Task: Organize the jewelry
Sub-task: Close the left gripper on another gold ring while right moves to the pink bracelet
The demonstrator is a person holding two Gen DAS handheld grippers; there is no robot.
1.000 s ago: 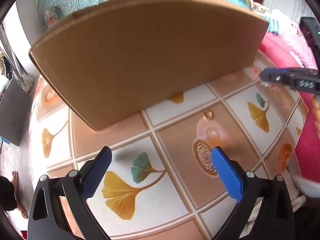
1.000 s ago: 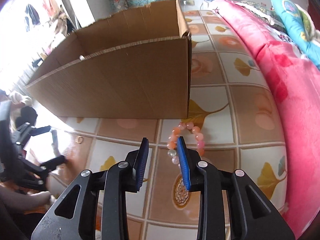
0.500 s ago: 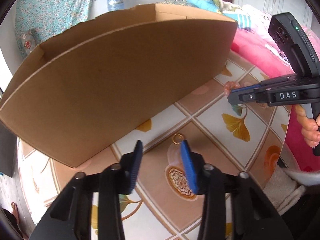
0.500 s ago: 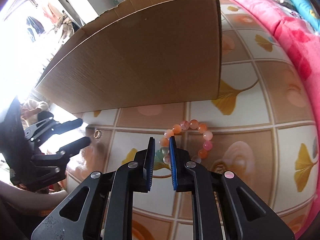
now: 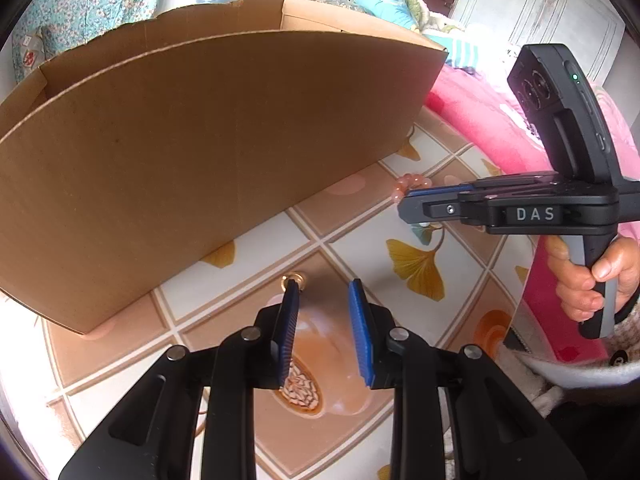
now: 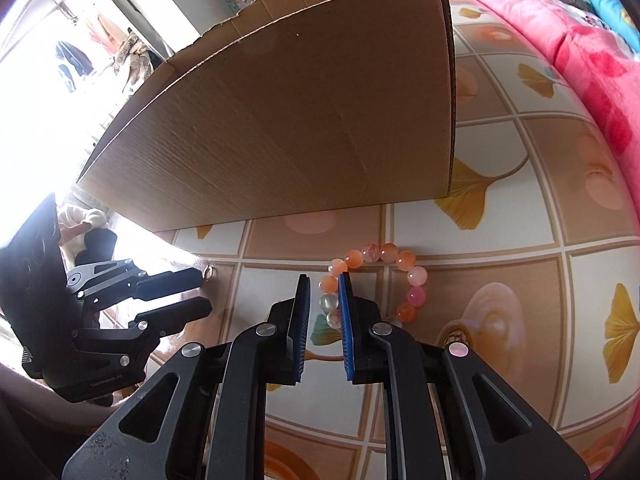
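Left wrist view: left gripper [image 5: 326,288] points down at the patterned floor mat [image 5: 436,248]. Its jaws have just been closing and stand part open; nothing is pressed between the pads. Small gold ring [image 5: 295,279] lies on the mat at the tip of the left-hand blue pad, at centre frame, not yet held. Cardboard box [image 5: 192,152] fills the upper left. Right gripper [image 5: 408,200] enters from the right edge, held by a hand [image 5: 592,280], with bracelet beads showing at its tip. Its body reads "DAS".

Right wrist view: right gripper [image 6: 322,284] has its jaws narrowed about the near side of the bead bracelet [image 6: 400,260], at centre frame just below the box; the bracelet rests on the mat. Whether the pads pinch the beads cannot be told. Left gripper sits at the left edge; small writing on its housing is too blurred to read with confidence.

Progress, judged: early. Both pieces are on the mat outside the box; grasp, lift and placing remain.
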